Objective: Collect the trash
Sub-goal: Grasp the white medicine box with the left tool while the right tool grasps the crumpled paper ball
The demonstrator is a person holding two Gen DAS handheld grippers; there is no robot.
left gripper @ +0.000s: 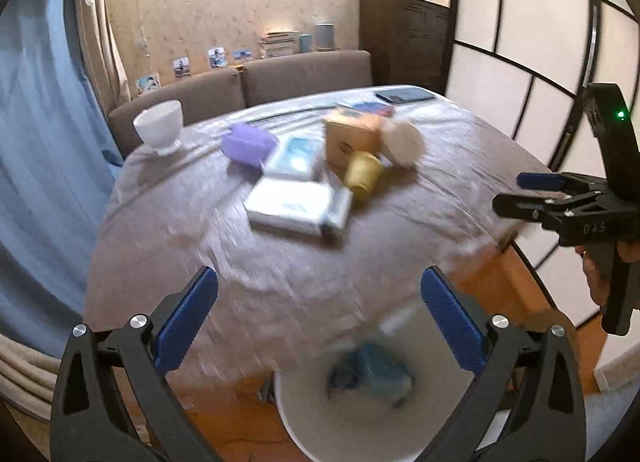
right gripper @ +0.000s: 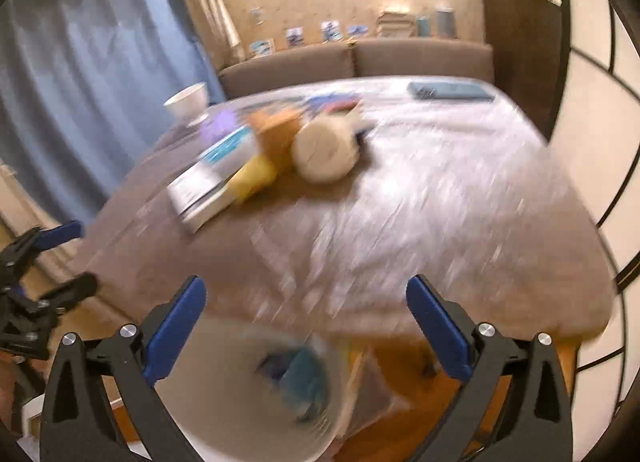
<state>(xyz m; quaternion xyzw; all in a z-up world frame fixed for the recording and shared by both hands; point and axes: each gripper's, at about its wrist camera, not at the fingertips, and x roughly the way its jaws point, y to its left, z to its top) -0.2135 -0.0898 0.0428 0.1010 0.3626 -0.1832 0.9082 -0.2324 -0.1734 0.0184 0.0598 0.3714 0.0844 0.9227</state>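
A white bin stands on the floor at the table's near edge, with blue and dark trash inside; it also shows in the right wrist view. On the table lies a pile: an orange box, a yellow cup on its side, a round white lid or roll, a purple pouch and white-blue boxes. My left gripper is open and empty above the bin. My right gripper is open and empty, and shows at the right of the left wrist view.
A white bowl stands at the table's far left corner. A dark flat case lies at the far right. A brown sofa is behind the table, a blue curtain to the left, sliding panel doors to the right.
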